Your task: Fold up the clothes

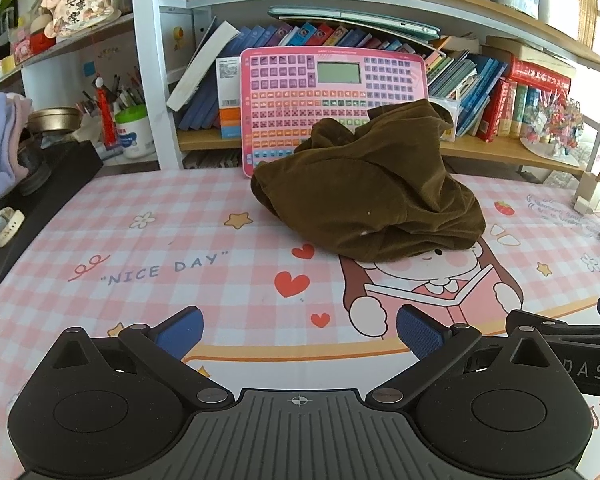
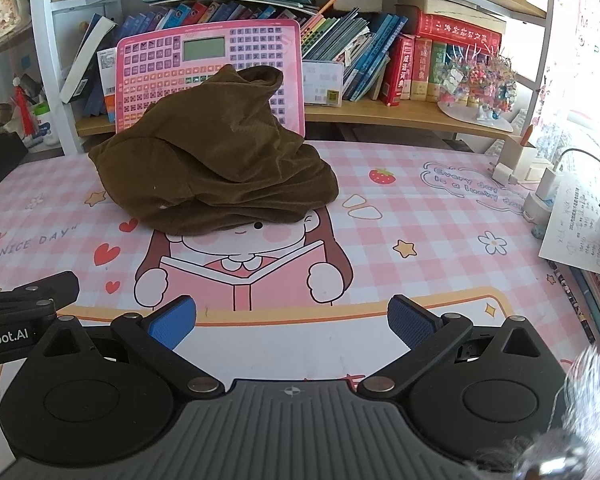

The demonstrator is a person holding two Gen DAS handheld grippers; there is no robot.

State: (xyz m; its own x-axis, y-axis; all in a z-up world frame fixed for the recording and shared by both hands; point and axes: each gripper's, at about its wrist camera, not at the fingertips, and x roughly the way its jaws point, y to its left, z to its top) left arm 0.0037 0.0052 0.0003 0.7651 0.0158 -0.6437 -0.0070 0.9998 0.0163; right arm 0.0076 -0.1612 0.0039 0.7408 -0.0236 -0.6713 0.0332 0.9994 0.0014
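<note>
Brown corduroy-like cloth: the garment (image 1: 374,184) lies crumpled in a heap at the centre of the tabletop (image 1: 140,264), upper middle of both views, with one peak of fabric standing up against the pink keyboard toy (image 1: 332,80) behind it. No folding is done yet; the step in hand appears to be the first reach and spread.

Procedure, left to right:

1. Left gripper (image 1: 300,330): fingers (image 1: 182,330) spread wide, holding nothing, low over the tabletop and well short of the heap. Send it to the left hem of the heap, where an edge lies flat on the mat.
2. Right gripper (image 2: 292,322): fingers (image 2: 414,326) likewise wide apart and empty, just beside the left unit. Send it to the right-hand edge of the heap.
3. Pinch a single layer at each side if possible; the heap hides which edges are seams, waistband or hem, so confirm after lifting.
4. Draw the two grips apart and pull toward the near edge to lay the cloth flat before any fold. The raised peak is likely to drag on the keyboard toy; lift clear first.

Surface: a pink-checked mat (image 2: 440,216) with a cartoon reader, hearts and stars, smooth and flat, with free space in front of the heap.

Room: at far left, a black box (image 1: 48,200) and a jar (image 1: 134,132); across the back, shelves of books (image 2: 380,60); at right, a bead ornament (image 2: 476,80), chargers (image 2: 540,176) and loose papers (image 2: 576,232) near the mat's edge, to be kept outside the spread.
</note>
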